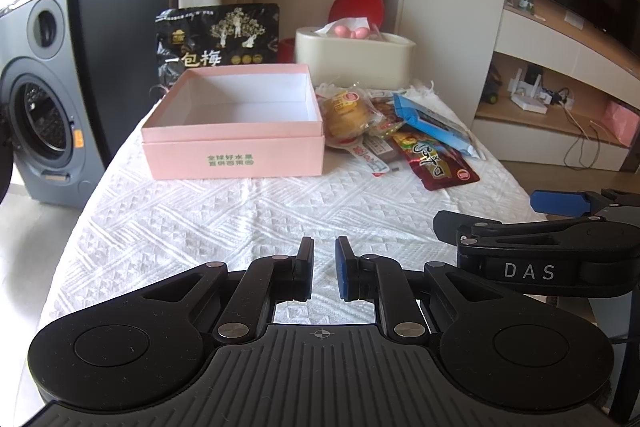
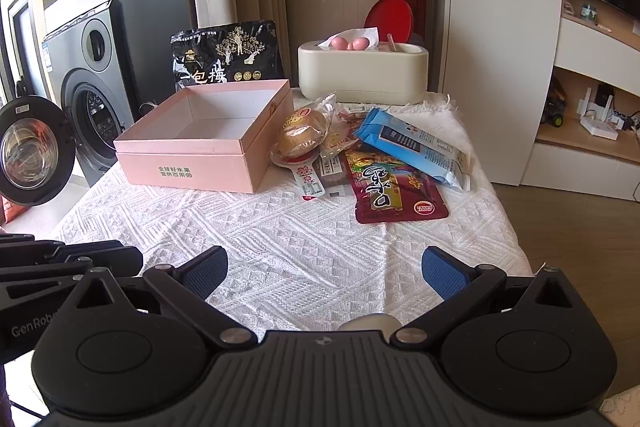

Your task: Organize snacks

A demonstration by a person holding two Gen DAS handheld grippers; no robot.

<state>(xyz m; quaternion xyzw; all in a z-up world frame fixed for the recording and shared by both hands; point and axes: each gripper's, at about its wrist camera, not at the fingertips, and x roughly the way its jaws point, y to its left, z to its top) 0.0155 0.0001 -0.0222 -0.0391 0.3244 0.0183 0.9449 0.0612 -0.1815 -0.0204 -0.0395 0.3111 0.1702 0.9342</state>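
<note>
An open pink box (image 1: 234, 143) (image 2: 188, 163) stands empty on the white tablecloth (image 2: 320, 235). Right of it lies a pile of snacks: a yellow cake packet (image 1: 346, 115) (image 2: 302, 135), a red packet (image 1: 436, 159) (image 2: 394, 191) and a blue packet (image 1: 432, 123) (image 2: 416, 147) on top. A black plum bag (image 1: 218, 39) (image 2: 228, 55) leans upright behind the box. My left gripper (image 1: 325, 267) hovers over the near cloth, shut with nothing between its pads. My right gripper (image 2: 324, 265) stands wide open and empty, well short of the snacks.
A cream tissue box (image 1: 356, 59) (image 2: 360, 75) sits at the table's far end. A washing machine (image 2: 92, 79) with its door swung open stands left of the table. Shelves (image 2: 592, 131) line the right wall. The table edge drops off on the right.
</note>
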